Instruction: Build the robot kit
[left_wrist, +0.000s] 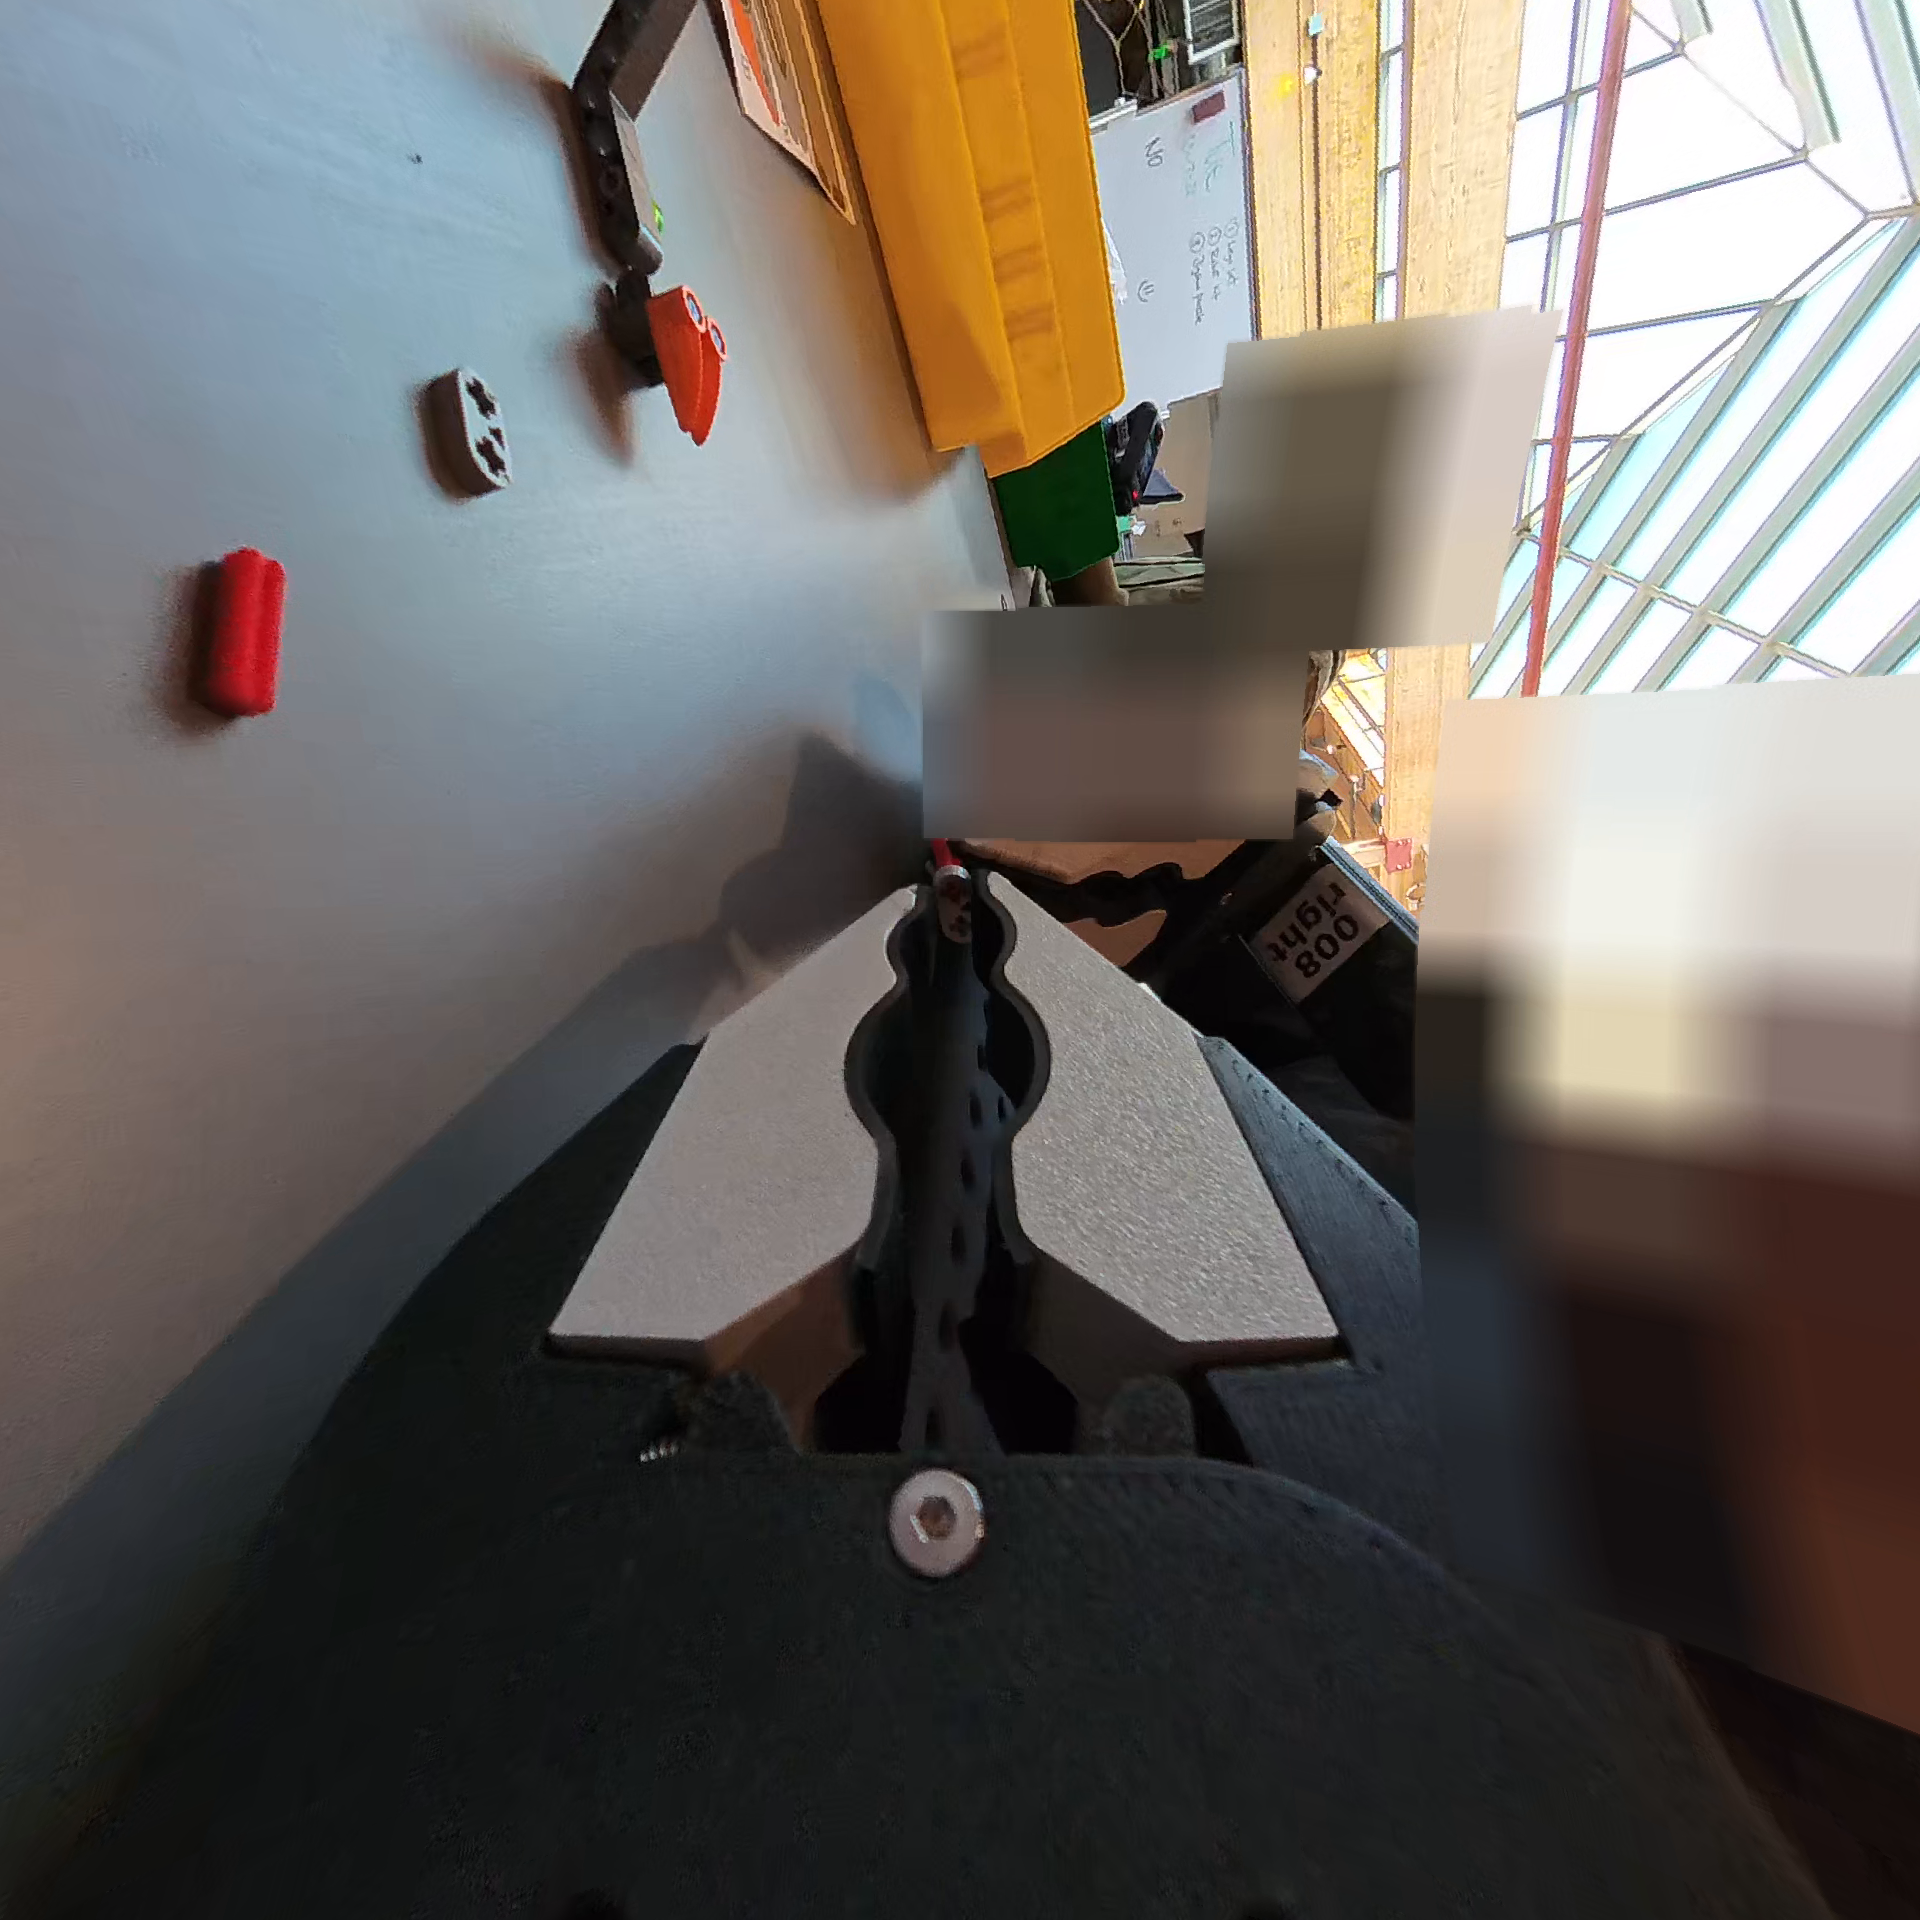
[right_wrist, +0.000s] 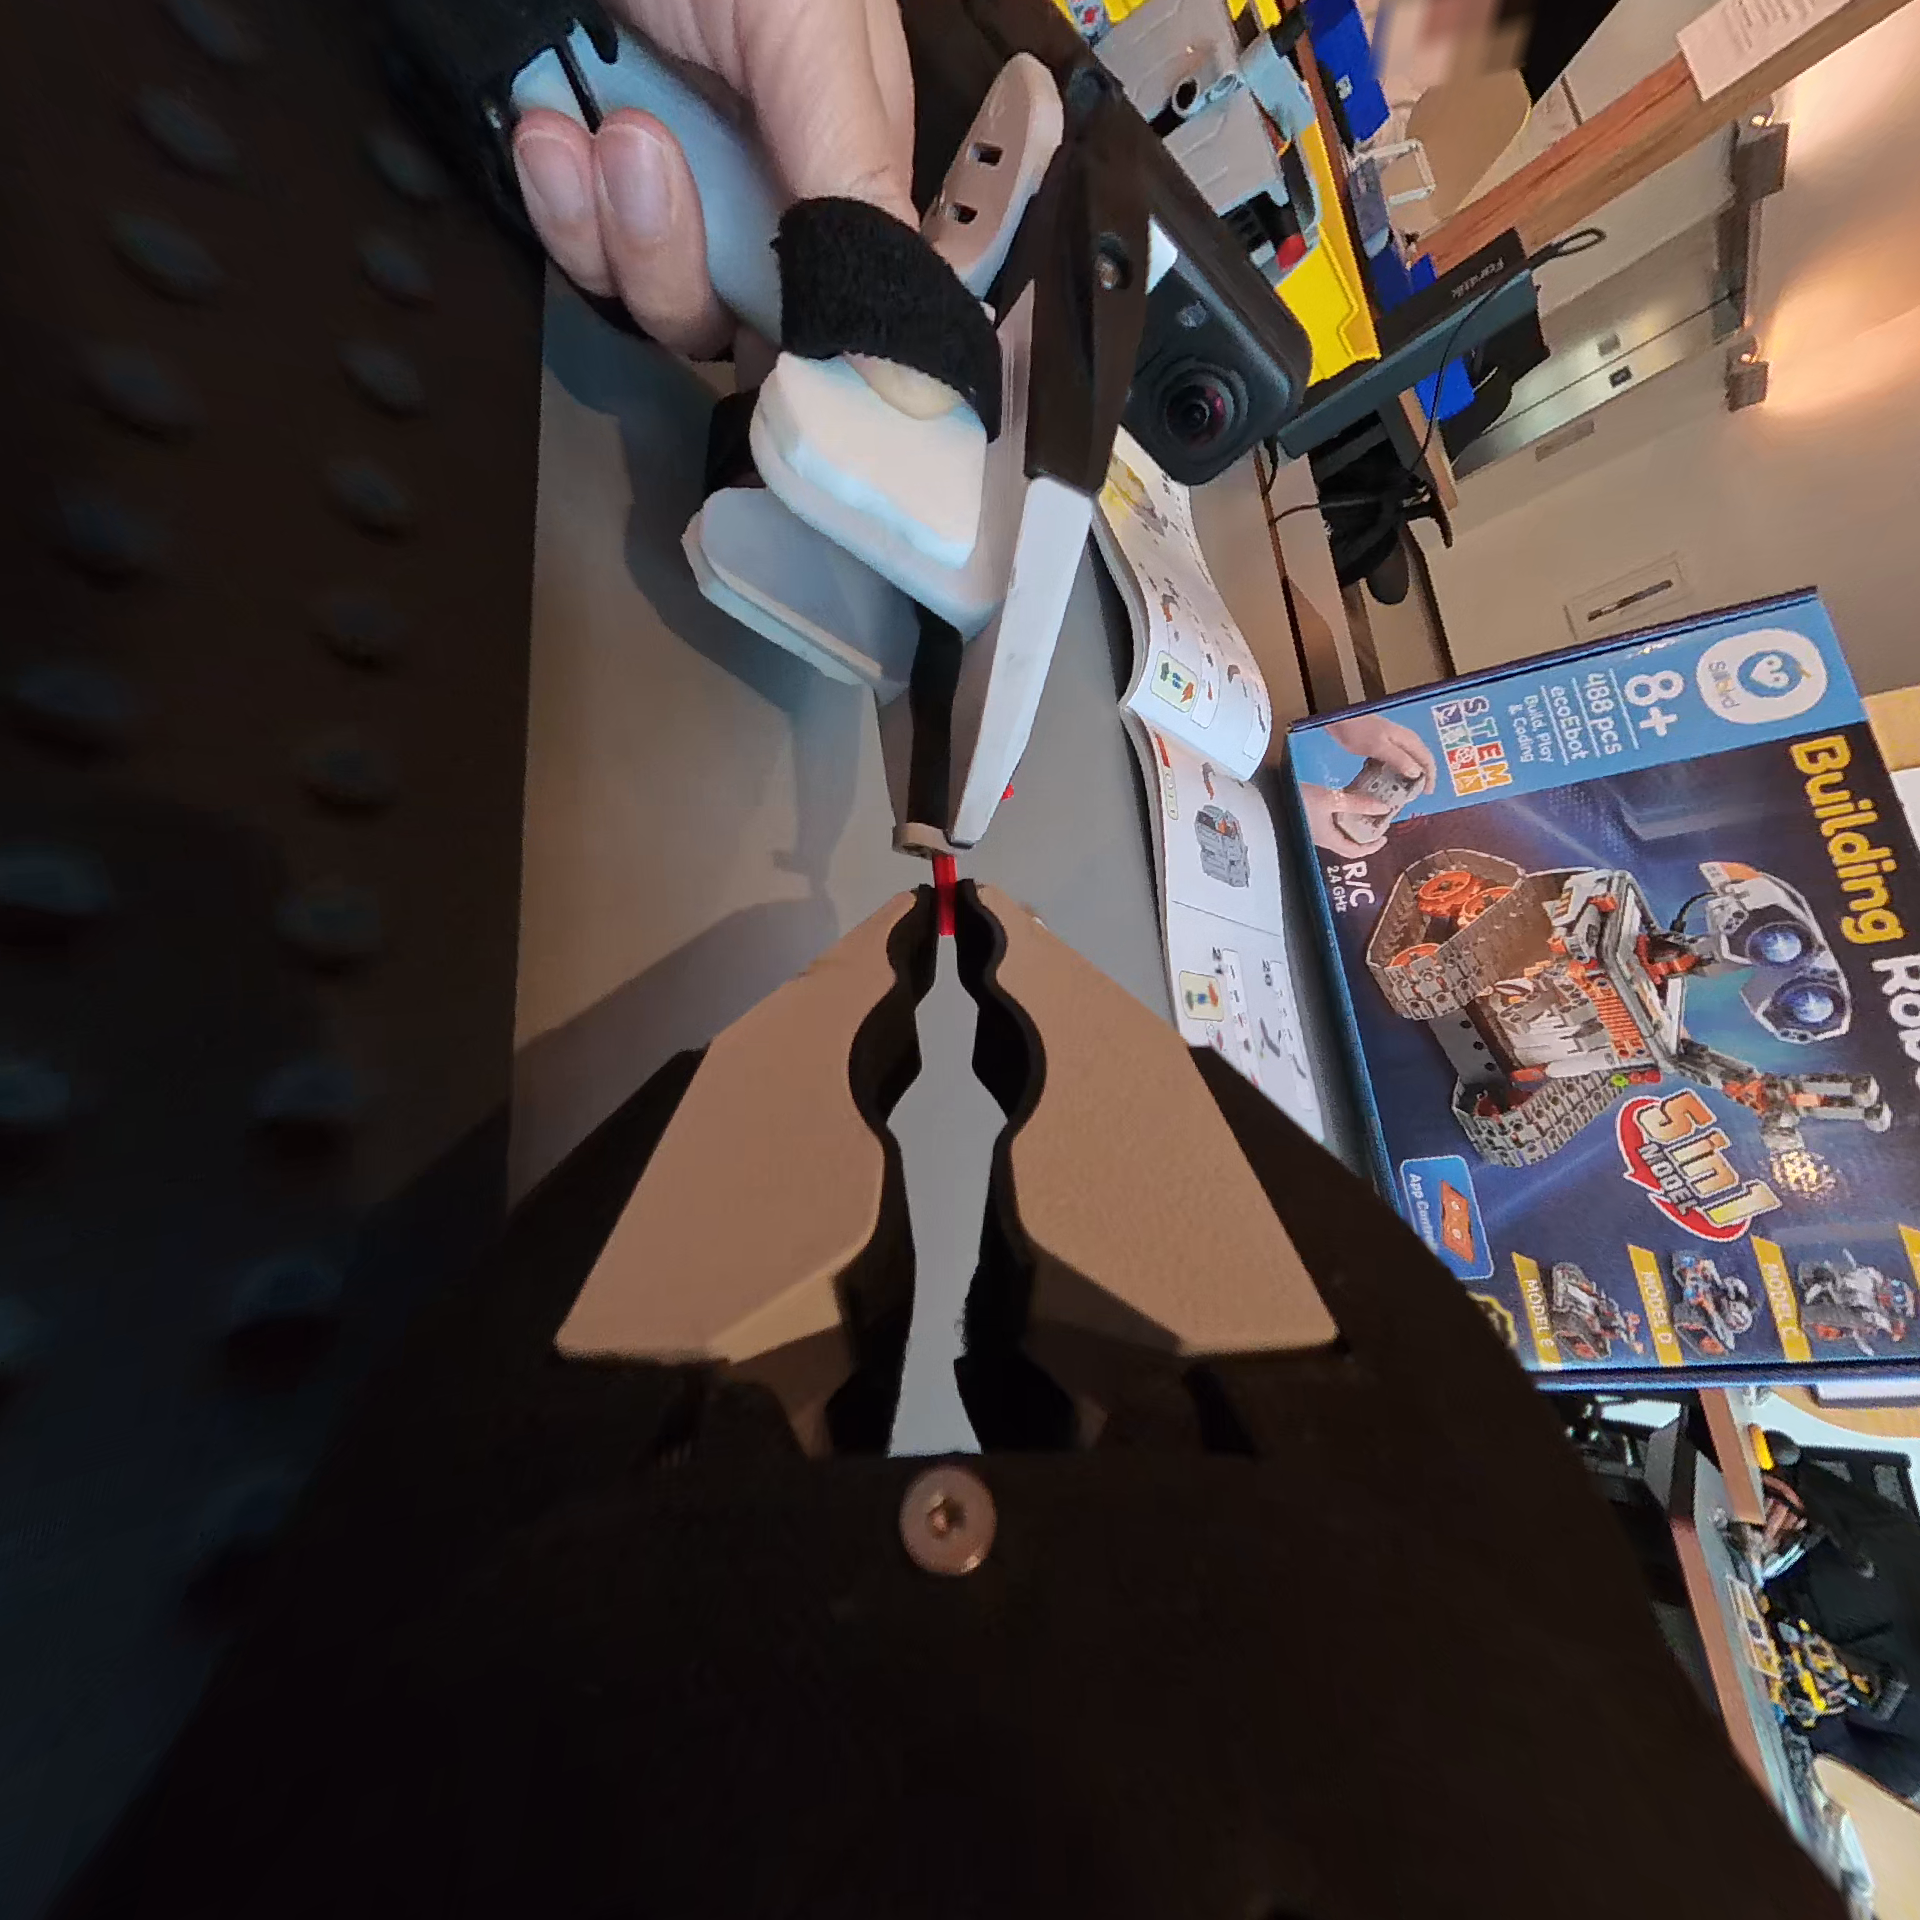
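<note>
My left gripper (left_wrist: 951, 896) is shut on a black beam with holes (left_wrist: 961, 1132) that runs back between its grey fingers. A small grey piece (left_wrist: 952, 902) sits at the beam's tip. My right gripper (right_wrist: 943, 902) is shut on a thin red axle (right_wrist: 944, 906), whose far end meets the grey piece (right_wrist: 923, 837) at the tip of the left gripper (right_wrist: 935, 831). A hand (right_wrist: 675, 156) holds the left gripper. Both grippers are tip to tip above the grey table (right_wrist: 644, 831). The right gripper's body (left_wrist: 1309, 935) shows behind the left gripper's tips.
On the table (left_wrist: 416, 831) lie a red short piece (left_wrist: 241, 632), a grey two-hole connector (left_wrist: 468, 431), an orange-and-black part (left_wrist: 686, 358) and a dark beam assembly (left_wrist: 618, 156). Yellow bins (left_wrist: 987, 208) and a green bin (left_wrist: 1060, 509) stand behind. An instruction booklet (right_wrist: 1195, 707) and a blue kit box (right_wrist: 1600, 987) lie to the right. The grippers are tip to tip, or close to it.
</note>
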